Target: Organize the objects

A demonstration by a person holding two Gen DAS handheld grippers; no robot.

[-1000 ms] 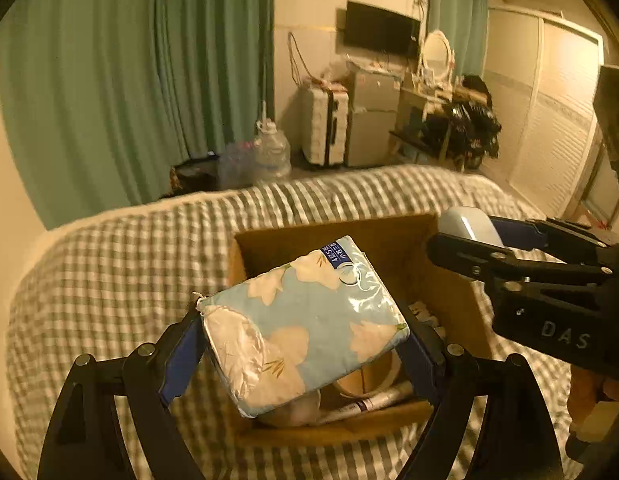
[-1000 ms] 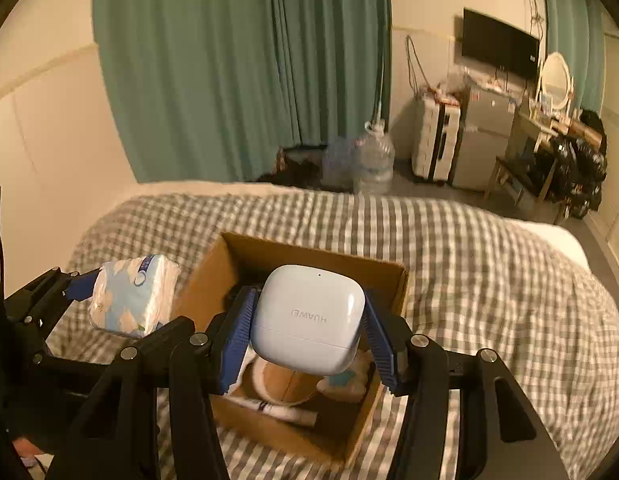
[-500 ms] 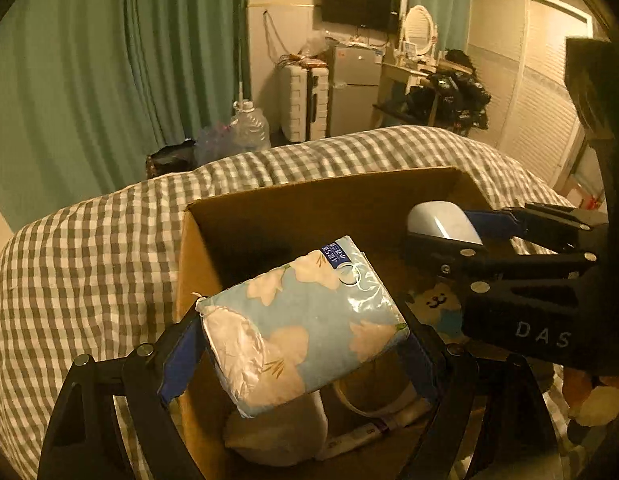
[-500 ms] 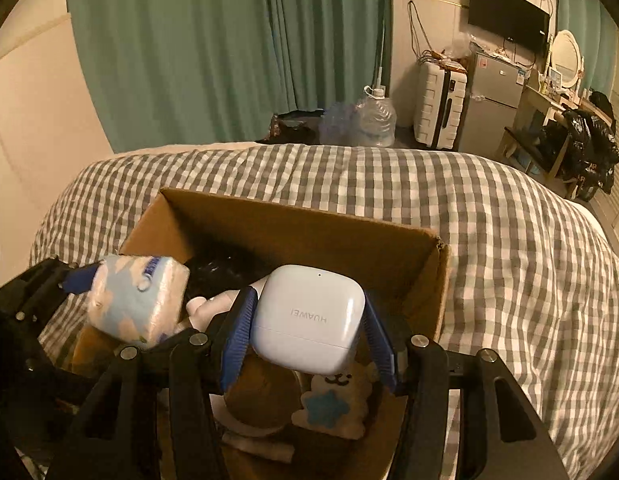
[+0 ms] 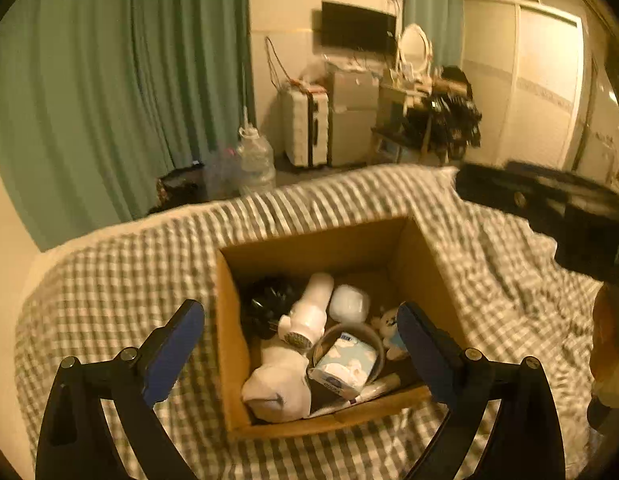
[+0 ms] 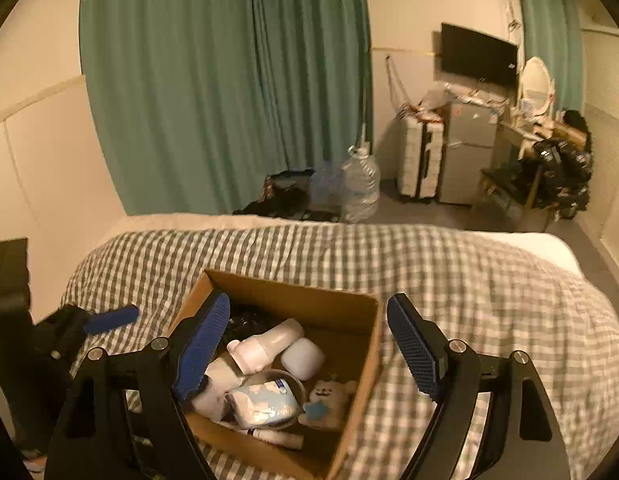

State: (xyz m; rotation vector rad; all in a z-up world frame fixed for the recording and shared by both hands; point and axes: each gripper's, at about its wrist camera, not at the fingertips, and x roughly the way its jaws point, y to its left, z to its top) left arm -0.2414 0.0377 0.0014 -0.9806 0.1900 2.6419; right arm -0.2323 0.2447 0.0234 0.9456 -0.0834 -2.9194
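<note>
Lower centre of both views: cardboard box (image 5: 421, 264) now holds both items, my grippers empty above it.
My left gripper (image 5: 301, 344) and right gripper (image 6: 307, 344) have just been opening; jaws stand wide, nothing between them. Tissue pack (image 5: 343, 364) lies in the round bowl (image 5: 379, 340) at the box's near side, earbud case (image 5: 348, 303) just behind it beside the white bottle (image 5: 309, 312). Probably dropped in together so loose stuff ends up in one container on the checked bedspread (image 5: 109, 288); plush toy (image 6: 327, 400) at the box's lower right.
</note>
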